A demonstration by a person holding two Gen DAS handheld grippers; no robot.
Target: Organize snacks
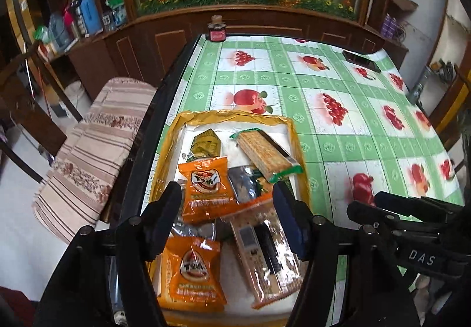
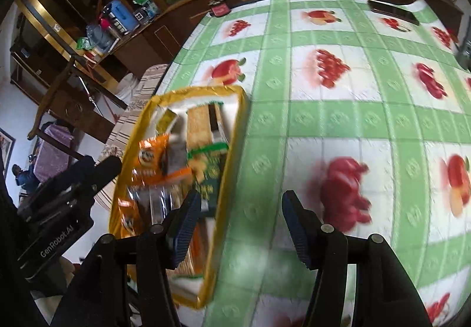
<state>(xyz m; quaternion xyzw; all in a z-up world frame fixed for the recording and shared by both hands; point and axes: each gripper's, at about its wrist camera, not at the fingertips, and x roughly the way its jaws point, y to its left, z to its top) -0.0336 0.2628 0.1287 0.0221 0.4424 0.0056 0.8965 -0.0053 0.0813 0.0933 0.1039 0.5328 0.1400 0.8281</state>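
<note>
The surface [image 1: 332, 138] is a table covered with a green-and-white checked cloth printed with red fruit. Near its left edge lies a shallow tray [image 1: 297, 135] with a yellow rim, holding the snack packets. At the far left corner stands a small dark jar [image 1: 217, 31]. Near the far right edge lies a dark phone [image 1: 361, 60], well apart from the tray.
</note>
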